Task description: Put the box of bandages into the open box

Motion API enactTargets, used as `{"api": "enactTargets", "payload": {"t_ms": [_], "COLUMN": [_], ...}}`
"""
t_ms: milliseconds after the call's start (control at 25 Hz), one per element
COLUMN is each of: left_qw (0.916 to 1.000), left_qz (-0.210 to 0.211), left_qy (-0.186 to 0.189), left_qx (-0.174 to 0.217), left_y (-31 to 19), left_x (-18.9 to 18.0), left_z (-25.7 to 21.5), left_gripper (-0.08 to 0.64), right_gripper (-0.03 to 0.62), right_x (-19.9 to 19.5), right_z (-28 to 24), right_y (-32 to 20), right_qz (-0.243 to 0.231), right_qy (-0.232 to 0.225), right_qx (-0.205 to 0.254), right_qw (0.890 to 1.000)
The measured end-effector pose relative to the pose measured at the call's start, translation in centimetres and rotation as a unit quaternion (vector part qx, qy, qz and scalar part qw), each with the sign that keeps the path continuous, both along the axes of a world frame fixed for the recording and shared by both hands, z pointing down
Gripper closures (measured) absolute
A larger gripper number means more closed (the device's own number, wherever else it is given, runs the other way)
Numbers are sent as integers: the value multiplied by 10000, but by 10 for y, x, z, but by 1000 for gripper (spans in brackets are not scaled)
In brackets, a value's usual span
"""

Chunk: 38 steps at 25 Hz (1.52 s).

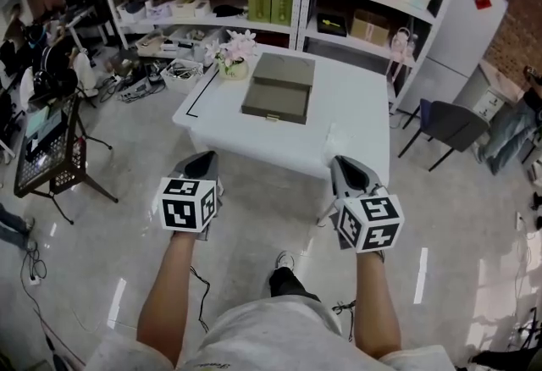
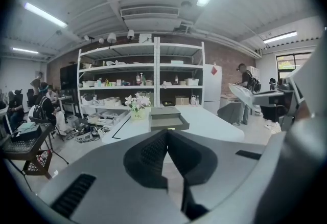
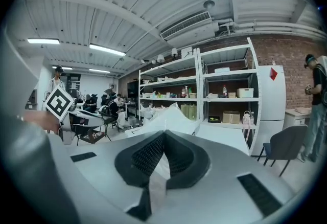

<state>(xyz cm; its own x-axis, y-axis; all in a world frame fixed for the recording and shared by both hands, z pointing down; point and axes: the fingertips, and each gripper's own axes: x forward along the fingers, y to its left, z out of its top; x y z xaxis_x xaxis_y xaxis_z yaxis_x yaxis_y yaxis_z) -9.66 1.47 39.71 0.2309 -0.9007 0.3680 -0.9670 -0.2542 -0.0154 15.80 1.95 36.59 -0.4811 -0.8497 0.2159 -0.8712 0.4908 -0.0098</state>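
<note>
jaws shut tip to tip on both, nothing between them: left gripper [image 1: 202, 159], right gripper [image 1: 342, 163]. you stand back from white surface [image 1: 356, 107], both grippers short of its near edge. step in hand, as i judge it: approach, no grasp begun. open box [image 1: 278, 88] is grey-green and flat, lid tipped back, toward far side of surface, just beside flower pot [image 1: 232, 58]. box of bandages: cannot pick it out in any view. next move likely calls for: step closer, find bandages, part one pair of jaws before reaching.
</note>
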Motion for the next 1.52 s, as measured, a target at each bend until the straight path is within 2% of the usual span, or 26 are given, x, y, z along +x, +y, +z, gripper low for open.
{"api": "enactTargets", "payload": {"t_ms": [760, 1160, 1520], "left_qw": [9991, 9985, 9979], "left_qz": [-337, -435, -499], "left_qy": [-75, -129, -159], "left_qx": [-228, -312, -392], "left_y": [-129, -172, -190], "left_x": [8, 17, 13], "left_z": [4, 10, 23], "left_gripper": [557, 557, 557], "right_gripper": [586, 586, 586], "right_x": [15, 14, 2], "right_z": [8, 22, 36], "right_y": [-147, -193, -218], "right_qz": [-347, -586, -812], "right_qy": [5, -69, 19], "right_qx": [-183, -326, -425], "right_qw": [9992, 9977, 9958]}}
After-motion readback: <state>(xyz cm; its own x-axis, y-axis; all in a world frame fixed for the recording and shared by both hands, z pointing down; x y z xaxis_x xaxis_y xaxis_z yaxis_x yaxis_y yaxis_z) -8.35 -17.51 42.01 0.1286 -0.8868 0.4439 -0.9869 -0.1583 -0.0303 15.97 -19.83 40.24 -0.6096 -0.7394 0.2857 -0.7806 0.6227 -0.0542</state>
